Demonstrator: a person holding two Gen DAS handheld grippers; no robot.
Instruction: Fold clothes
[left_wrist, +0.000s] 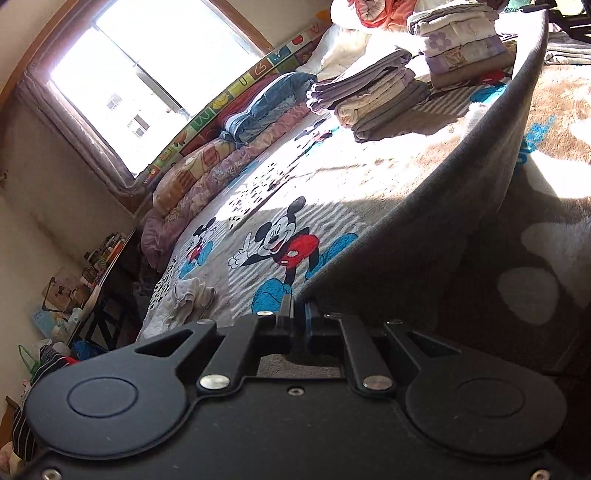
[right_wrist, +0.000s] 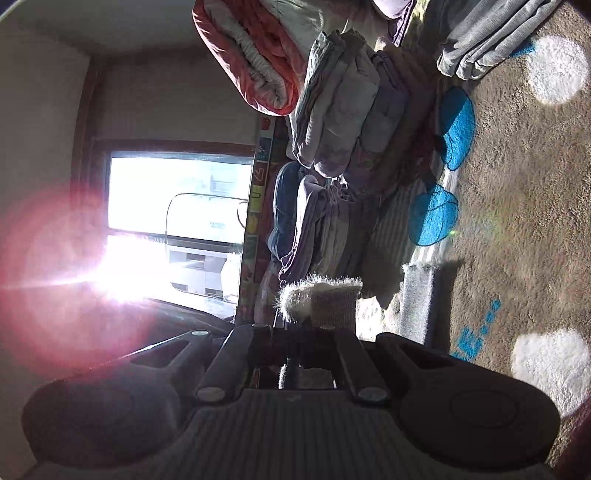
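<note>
Left gripper (left_wrist: 298, 314): jaws closed together on the edge of a grey-brown fleece garment (left_wrist: 424, 236). From the pinch the cloth rises ahead and to the right of the jaws as one taut, lifted edge, its long line running away toward the far upper right of the left wrist view. The underside hangs in shadow just right of the jaws, showing pale round spots.

Right gripper (right_wrist: 314, 325): jaws closed on a fuzzy pale corner of the cloth (right_wrist: 321, 299), which stands up directly ahead of the fingertips. The rest of the brown fleece with white dots and blue marks spreads to the right of these jaws.

Judgement: both hands appear to hold the same piece, stretched between them, so neither is nearer; the relation that matters is the held edge's long line, which any fold would have to carry across the spread part lying right of both jaws. How many folds it already carries cannot be told.

Beyond the left jaws, the cartoon-mouse bedspread (left_wrist: 280, 236) lies flat. Farther ahead, folded stacks (left_wrist: 373, 99) sit well apart from the held piece; farthest, rolled quilts (left_wrist: 207, 162) under the window (left_wrist: 155, 70).
</note>
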